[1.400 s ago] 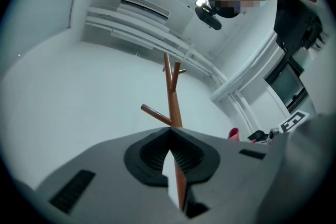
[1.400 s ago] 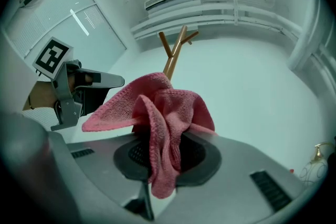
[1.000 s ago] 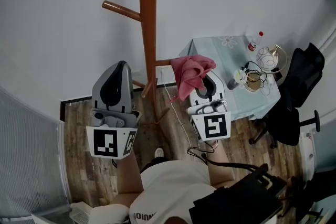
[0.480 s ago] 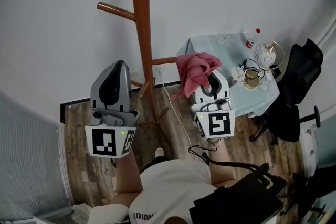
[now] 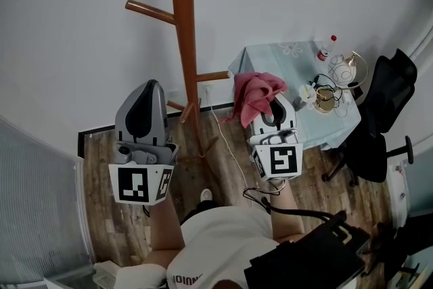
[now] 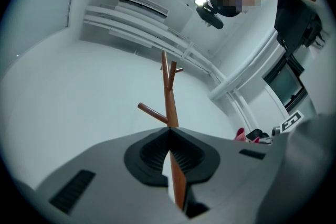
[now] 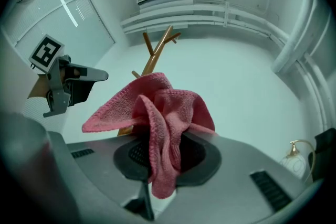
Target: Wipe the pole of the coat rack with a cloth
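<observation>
Drifted right of the upright pole (image 5: 184, 44), right gripper (image 5: 270, 106) clamps the cloth (image 5: 254, 91); left gripper (image 5: 150, 87) closed, empty.

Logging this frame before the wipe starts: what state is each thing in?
Brown wooden coat rack pole: upright, untouched.
Pink terry cloth: bunched, clear of the pole.
Right hand-held gripper: shut on the cloth.
Left hand-held gripper: shut, empty.
</observation>
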Tool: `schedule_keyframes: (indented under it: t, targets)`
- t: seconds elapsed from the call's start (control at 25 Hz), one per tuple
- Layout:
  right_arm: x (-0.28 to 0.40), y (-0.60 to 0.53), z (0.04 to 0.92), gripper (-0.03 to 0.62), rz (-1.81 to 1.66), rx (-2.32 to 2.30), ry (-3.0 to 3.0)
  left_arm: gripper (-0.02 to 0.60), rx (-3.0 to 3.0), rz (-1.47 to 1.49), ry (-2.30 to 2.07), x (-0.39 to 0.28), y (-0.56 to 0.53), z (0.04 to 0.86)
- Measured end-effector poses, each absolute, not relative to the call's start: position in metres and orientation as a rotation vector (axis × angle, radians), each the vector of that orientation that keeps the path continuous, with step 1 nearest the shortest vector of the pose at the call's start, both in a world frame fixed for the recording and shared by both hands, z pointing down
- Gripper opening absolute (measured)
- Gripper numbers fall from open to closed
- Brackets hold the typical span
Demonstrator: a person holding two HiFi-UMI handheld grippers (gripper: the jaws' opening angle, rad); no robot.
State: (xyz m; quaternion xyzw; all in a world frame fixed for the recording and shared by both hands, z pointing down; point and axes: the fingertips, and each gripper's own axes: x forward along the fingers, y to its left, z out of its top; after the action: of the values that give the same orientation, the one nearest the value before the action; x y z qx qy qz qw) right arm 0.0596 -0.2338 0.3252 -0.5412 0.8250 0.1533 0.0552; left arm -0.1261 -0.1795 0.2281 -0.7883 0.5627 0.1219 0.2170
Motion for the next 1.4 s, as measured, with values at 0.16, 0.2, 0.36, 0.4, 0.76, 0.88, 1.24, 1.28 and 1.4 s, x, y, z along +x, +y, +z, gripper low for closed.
schedule_keyframes:
  t: [0.16, 0.2, 0.36, 0.4, 0.76, 0.88, 1.24, 1.28, 1.4]
  targets:
    - [0.037, -0.233, 0.351, 0.084, 0.403, -1.606, 2.592, 0.014, -2.188, 0.32, 1.585, -0.131, -0.178, 0.231]
    - [0.03, -0.232, 0.356, 0.084, 0.385, -1.589, 2.613, 0.014, -2.189, 0.314, 1.591, -0.132, -0.177, 0.231]
    - [0.009, -0.23, 0.37, 0.084, 0.328, -1.513, 2.672, 0.014, -2.186, 0.297, 1.615, -0.136, -0.173, 0.234]
    - [0.003, -0.229, 0.371, 0.084, 0.319, -1.492, 2.682, 0.014, -2.184, 0.294, 1.621, -0.137, -0.171, 0.234]
    - [-0.034, -0.222, 0.381, 0.084, 0.277, -1.358, 2.783, 0.014, -2.163, 0.272, 1.65, -0.146, -0.164, 0.231]
    - [-0.041, -0.221, 0.382, 0.084, 0.265, -1.33, 2.804, 0.014, -2.158, 0.267, 1.658, -0.149, -0.163, 0.229]
    - [-0.058, -0.216, 0.389, 0.084, 0.212, -1.21, 2.887, 0.014, -2.145, 0.264, 1.678, -0.153, -0.159, 0.227]
    - [-0.059, -0.216, 0.39, 0.084, 0.193, -1.196, 2.894, 0.014, -2.144, 0.264, 1.68, -0.154, -0.159, 0.228]
    - [-0.061, -0.214, 0.39, 0.084, 0.175, -1.153, 2.91, 0.012, -2.142, 0.266, 1.685, -0.154, -0.159, 0.229]
